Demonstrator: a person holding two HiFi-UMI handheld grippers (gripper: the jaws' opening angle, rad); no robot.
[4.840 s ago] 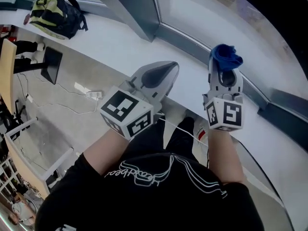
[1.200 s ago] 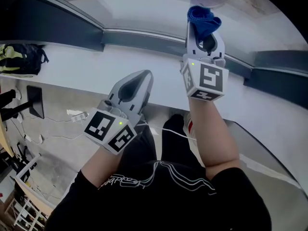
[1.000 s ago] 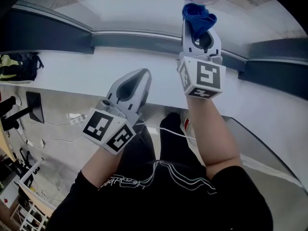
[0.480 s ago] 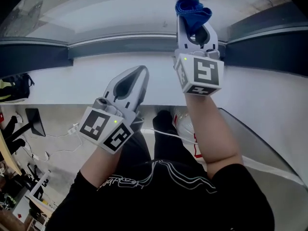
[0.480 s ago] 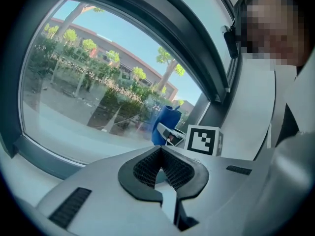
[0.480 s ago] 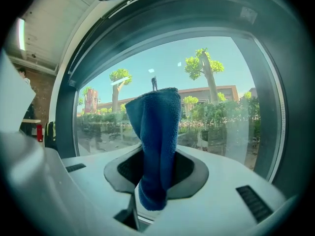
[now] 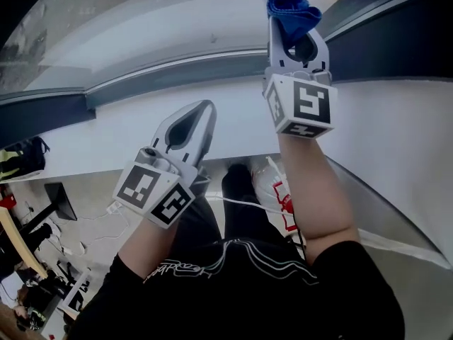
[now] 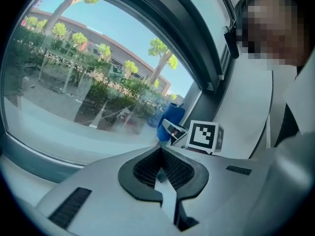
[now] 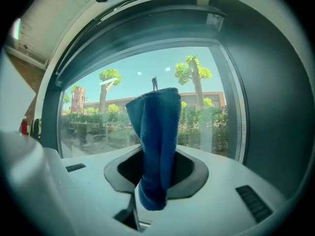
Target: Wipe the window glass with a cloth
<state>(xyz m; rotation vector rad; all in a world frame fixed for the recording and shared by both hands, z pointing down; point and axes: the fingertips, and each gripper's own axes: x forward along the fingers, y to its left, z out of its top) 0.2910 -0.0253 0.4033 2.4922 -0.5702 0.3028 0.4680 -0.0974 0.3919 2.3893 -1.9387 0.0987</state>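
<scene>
A blue cloth stands up folded between the jaws of my right gripper, which is shut on it and raised toward the window glass. In the head view the cloth reaches the lower part of the glass. My left gripper hangs lower over the white sill, jaws closed together with nothing in them. From the left gripper view the cloth and the right gripper's marker cube show ahead at the right of the glass.
A dark window frame runs up the right of the pane and a dark rail lies below it. A backpack rests on the sill at far left. Cables and a stand are on the floor below.
The head view has swung right along the window and upward. My right gripper with the cloth has stayed raised at the glass; the left gripper has kept its place over the sill.
</scene>
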